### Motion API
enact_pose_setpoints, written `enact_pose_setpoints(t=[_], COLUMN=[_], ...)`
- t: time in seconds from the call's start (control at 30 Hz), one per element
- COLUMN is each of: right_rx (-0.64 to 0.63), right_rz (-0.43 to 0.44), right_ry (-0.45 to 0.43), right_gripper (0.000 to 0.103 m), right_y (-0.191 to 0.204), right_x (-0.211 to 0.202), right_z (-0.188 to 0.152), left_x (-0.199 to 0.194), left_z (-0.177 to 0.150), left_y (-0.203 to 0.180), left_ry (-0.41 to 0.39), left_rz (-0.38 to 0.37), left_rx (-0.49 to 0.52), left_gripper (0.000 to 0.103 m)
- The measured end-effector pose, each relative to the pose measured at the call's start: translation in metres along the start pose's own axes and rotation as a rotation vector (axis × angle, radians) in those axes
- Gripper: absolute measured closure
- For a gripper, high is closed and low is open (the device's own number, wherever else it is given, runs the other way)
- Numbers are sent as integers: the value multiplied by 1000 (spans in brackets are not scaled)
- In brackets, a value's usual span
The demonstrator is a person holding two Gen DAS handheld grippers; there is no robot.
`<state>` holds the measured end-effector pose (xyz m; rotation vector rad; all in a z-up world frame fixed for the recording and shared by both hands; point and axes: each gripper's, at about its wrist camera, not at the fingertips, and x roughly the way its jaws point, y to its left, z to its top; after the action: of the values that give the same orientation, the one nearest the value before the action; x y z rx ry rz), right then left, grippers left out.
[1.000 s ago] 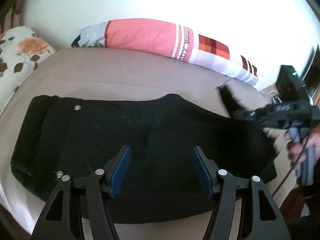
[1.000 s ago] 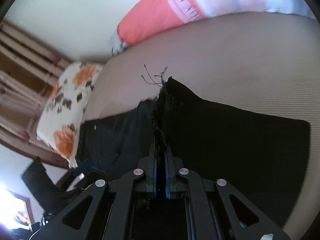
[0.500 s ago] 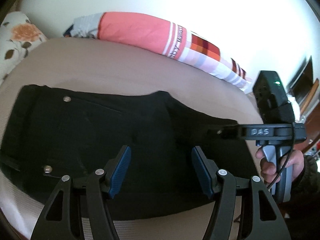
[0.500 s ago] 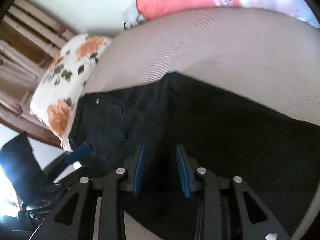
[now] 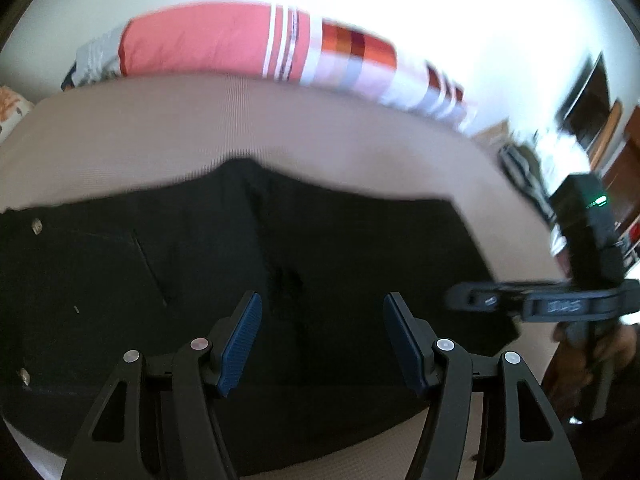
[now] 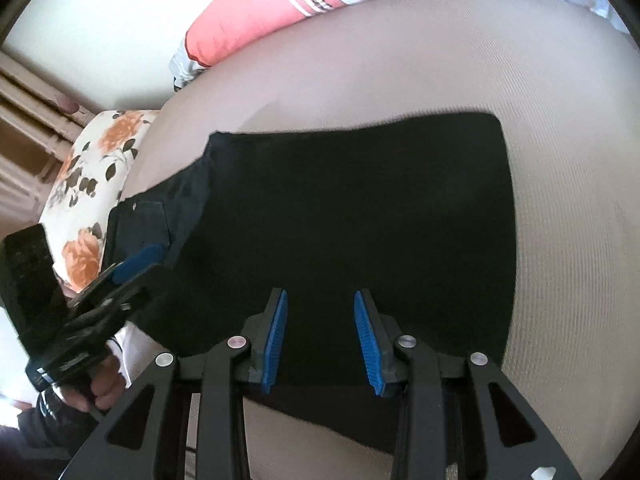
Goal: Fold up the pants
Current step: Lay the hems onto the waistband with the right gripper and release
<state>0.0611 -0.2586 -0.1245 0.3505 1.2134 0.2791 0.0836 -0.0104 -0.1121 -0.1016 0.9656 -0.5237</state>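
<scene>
One black pants [image 6: 352,216] folded on bed [image 6: 400,72]; left gripper [image 5: 322,340] wide, right gripper [image 6: 320,336] narrower, both empty.

We are in a bedroom at home: a bed [image 6: 440,60] with a striped pillow [image 5: 248,44] and a flowered pillow [image 6: 88,192].

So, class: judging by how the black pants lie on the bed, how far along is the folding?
Done: the pants lie doubled over flat on the bed. In hand: nothing; right gripper and left gripper hover open. Left: probably another fold toward the waistband.
</scene>
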Motion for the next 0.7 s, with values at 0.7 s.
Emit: enact_pose_setpoints(t=[0.7], right_rx=[-114], right_rz=[-54], right_ry=[-95], right_gripper=[69], right_y=[8], right_x=[-22], right_z=[8], left_x=[-10], left_z=[18], left_y=[-10], left_ry=[-51], left_rz=[4], left_rx=[56], left_gripper=[46])
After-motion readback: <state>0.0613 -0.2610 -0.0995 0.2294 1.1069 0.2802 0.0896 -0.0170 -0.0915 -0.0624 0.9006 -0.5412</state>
